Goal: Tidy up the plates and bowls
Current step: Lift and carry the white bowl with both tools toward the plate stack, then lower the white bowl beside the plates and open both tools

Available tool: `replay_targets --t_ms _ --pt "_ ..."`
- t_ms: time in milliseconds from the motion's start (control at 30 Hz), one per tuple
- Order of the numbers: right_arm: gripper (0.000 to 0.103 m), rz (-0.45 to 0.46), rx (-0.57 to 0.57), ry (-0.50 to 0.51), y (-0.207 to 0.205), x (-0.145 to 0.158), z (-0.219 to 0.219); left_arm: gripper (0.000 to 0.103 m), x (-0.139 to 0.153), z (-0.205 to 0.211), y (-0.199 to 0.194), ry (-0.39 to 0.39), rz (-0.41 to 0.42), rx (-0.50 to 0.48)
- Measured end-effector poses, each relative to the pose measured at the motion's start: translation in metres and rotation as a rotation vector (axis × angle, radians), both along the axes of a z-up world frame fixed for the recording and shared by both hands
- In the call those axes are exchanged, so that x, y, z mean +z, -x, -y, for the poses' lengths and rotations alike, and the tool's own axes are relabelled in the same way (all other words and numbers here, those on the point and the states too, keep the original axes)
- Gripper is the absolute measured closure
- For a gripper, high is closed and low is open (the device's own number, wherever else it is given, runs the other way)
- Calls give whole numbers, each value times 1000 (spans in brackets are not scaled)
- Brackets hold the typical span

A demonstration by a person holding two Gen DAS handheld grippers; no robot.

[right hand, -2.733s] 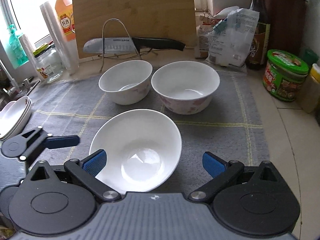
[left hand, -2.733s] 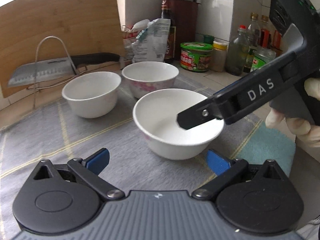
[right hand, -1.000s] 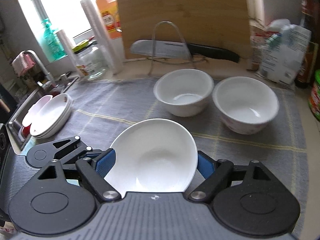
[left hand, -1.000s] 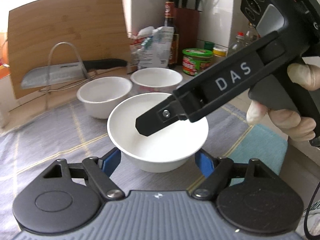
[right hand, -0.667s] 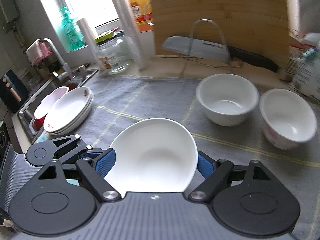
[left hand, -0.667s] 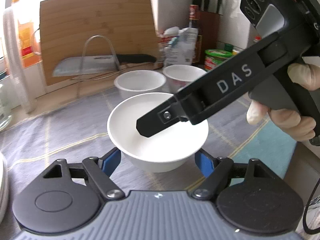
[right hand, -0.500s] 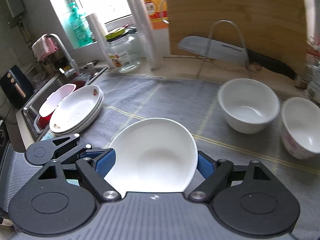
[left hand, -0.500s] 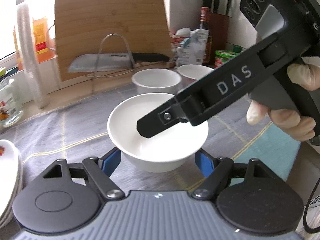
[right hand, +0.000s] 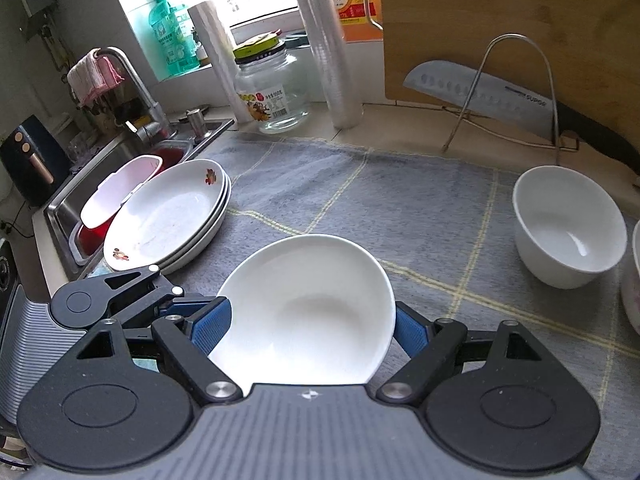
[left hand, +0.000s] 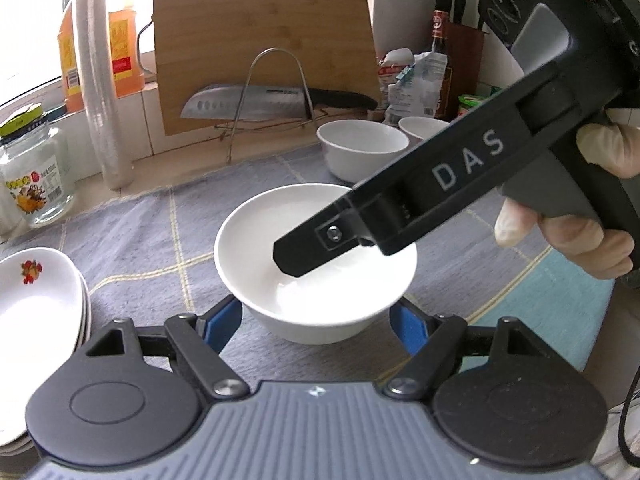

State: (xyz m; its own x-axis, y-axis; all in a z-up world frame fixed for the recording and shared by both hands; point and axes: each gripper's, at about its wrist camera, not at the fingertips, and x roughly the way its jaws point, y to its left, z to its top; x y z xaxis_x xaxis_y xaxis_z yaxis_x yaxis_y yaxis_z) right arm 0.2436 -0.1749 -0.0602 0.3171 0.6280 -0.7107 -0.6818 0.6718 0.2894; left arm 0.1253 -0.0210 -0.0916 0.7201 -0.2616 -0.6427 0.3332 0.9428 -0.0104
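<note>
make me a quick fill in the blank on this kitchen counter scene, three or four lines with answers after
1. Both grippers, left and right, are shut on one white ____.
2. The knife rests on a wire rack in front of a wooden ____ board.
3. The stack of plates sits beside the ____.
4. The checked cloth on the counter is mostly ____.

Missing words: bowl; cutting; sink; grey
</note>
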Motion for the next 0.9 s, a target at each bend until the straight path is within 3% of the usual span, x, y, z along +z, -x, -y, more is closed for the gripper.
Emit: replay_targets --t_ms 467,533,600,900 --pt "13 -20 -5 21 -7 -11 -16 22 -8 -11 -6 13 -30 7" --pt "11 -27 -6 19 -8 -12 -16 17 -9 -10 -7 6 -30 10" --pt "0 -36 -5 7 -8 -12 -15 8 -9 -9 -6 -9 -15 9" --pt "0 37 -28 28 -2 -4 -4 6 2 -18 9 27 -5 22"
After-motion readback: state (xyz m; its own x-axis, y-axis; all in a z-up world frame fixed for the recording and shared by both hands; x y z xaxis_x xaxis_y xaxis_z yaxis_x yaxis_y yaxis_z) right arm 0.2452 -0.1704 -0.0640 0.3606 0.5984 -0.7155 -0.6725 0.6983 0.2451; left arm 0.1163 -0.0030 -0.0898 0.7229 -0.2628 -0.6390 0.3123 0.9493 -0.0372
